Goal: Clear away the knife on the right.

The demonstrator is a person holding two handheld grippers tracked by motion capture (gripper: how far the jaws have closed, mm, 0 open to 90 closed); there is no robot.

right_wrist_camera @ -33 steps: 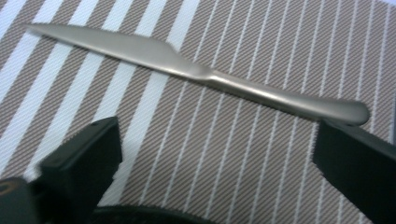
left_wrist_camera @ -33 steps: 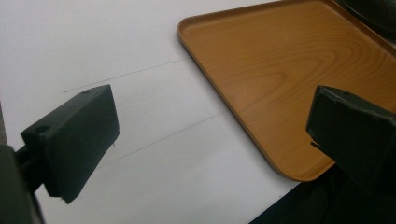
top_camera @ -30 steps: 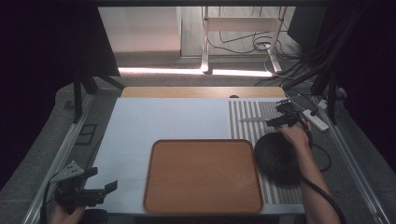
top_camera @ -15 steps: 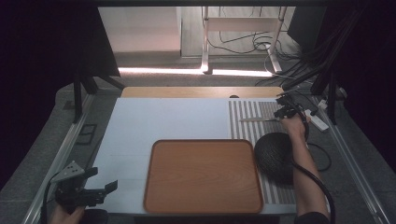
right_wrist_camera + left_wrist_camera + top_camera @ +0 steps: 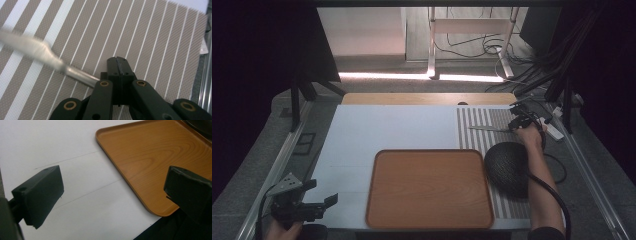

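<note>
From the high view, we see the right gripper [image 5: 518, 121] at the far right of the table, clamped on the handle end of a metal knife [image 5: 487, 129] that lies across the striped placemat [image 5: 477, 125]. Its jaws have just been closing on that knife. A dark bowl [image 5: 507, 167] sits near it, just right of the wooden tray [image 5: 429, 187], whose surface is bare. The left gripper [image 5: 304, 210] rests at the near left corner.

In the left gripper view, we find its jaws spread wide, holding nothing, above the white table [image 5: 62, 150] beside the tray [image 5: 150, 157].

In the right gripper view, we see the jaws pressed together on the knife [image 5: 50, 58], its blade pointing left over the placemat [image 5: 150, 32].
</note>
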